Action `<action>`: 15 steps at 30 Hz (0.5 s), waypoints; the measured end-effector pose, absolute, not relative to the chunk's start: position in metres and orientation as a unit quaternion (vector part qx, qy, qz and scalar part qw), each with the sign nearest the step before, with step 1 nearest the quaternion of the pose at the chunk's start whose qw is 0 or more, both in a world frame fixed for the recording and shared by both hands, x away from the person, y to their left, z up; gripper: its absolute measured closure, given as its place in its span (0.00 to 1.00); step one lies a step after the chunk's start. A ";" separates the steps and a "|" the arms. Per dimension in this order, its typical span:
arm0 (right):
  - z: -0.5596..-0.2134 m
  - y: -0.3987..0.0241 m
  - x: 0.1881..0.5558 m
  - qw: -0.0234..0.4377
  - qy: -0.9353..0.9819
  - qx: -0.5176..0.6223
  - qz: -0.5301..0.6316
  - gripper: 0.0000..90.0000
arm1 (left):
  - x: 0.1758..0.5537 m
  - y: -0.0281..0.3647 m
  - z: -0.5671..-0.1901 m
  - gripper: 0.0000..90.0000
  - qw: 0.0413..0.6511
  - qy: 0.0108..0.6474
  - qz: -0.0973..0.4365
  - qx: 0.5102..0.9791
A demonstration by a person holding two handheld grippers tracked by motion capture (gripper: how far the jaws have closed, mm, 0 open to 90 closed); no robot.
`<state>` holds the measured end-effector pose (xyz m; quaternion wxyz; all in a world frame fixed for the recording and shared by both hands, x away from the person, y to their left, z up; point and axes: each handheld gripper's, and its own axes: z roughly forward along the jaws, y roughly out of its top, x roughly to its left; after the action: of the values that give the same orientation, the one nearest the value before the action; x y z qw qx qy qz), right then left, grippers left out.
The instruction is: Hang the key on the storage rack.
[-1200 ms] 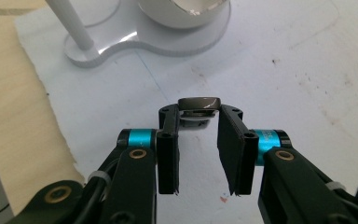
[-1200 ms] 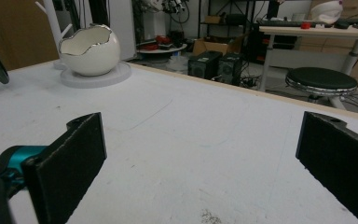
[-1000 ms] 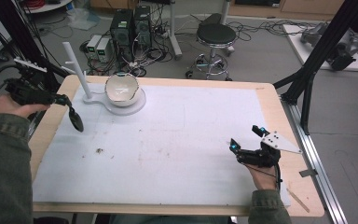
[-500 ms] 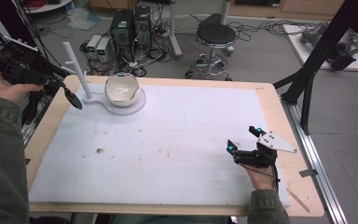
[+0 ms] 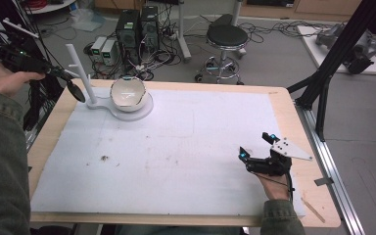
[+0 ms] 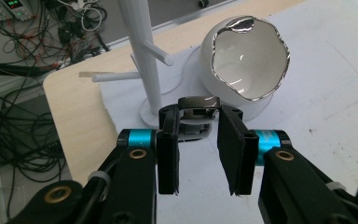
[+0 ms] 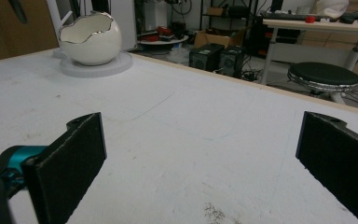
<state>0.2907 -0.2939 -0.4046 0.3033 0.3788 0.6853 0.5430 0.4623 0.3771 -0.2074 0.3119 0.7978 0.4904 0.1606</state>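
Left gripper [image 6: 198, 154]: the fingers [image 6: 168, 158] are drawn in on the handle of a dark metal spoon [image 6: 196, 105], which is clamped between the pads at their tips. In the high view the left gripper [image 5: 54, 71] is held above the far left corner of the surface [image 5: 186, 147], and the spoon [image 5: 76, 90] hangs from it with its dark bowl pointing down, just beside the white peg stand [image 5: 81, 73] and clear of the surface. Seen along the left fingers, the white peg stand [image 6: 142, 51] rises directly behind the spoon, with short pegs branching from its post. To the right of the post, on the round part of the same base, sits a white eggshell-shaped bowl [image 6: 249, 60] with a jagged silver rim, its opening turned towards the gripper.

Right gripper [image 5: 259, 154]: the fingers [image 7: 70, 163] stand wide apart with nothing between them, low over the near right part of the surface [image 7: 182, 140], well apart from the spoon. The eggshell-shaped bowl [image 7: 89, 37] appears far off across the white cover. In the high view the bowl [image 5: 127, 93] stands near the far edge. A black stool [image 5: 227, 36] and computer cases [image 5: 137, 27] stand on the floor beyond.
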 end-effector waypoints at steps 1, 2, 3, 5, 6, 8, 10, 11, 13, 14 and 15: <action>-0.405 -0.294 0.291 0.305 0.685 0.378 0.543 0.01 | 0.464 0.376 -0.209 0.77 0.313 0.491 0.161 0.797; -0.405 -0.295 0.290 0.305 0.685 0.379 0.543 0.01 | 0.466 0.375 -0.210 0.77 0.313 0.490 0.158 0.798; -0.405 -0.295 0.291 0.306 0.685 0.379 0.542 0.01 | 0.468 0.374 -0.211 0.77 0.313 0.490 0.160 0.797; -0.405 -0.295 0.290 0.306 0.685 0.380 0.541 0.01 | 0.472 0.372 -0.213 0.77 0.312 0.493 0.160 0.796; -0.405 -0.295 0.290 0.306 0.685 0.380 0.541 0.01 | 0.474 0.372 -0.213 0.77 0.311 0.495 0.162 0.795; -0.404 -0.295 0.290 0.306 0.685 0.380 0.541 0.01 | 0.478 0.373 -0.215 0.77 0.314 0.499 0.161 0.792; -0.404 -0.295 0.289 0.306 0.686 0.380 0.541 0.01 | 0.479 0.373 -0.216 0.77 0.315 0.499 0.162 0.791; -0.404 -0.295 0.289 0.306 0.686 0.380 0.540 0.01 | 0.481 0.374 -0.216 0.77 0.315 0.503 0.164 0.788; -0.404 -0.296 0.289 0.306 0.686 0.380 0.540 0.01 | 0.484 0.376 -0.217 0.77 0.316 0.506 0.164 0.785; -0.405 -0.296 0.289 0.307 0.686 0.379 0.539 0.01 | 0.486 0.377 -0.218 0.77 0.318 0.511 0.166 0.781; -0.405 -0.296 0.289 0.307 0.687 0.379 0.539 0.01 | 0.486 0.378 -0.219 0.77 0.320 0.512 0.165 0.780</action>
<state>0.2893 -0.2956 -0.4047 0.3071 0.3790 0.6867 0.5389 0.4865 0.3776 -0.2187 0.3203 0.7799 0.5119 0.1646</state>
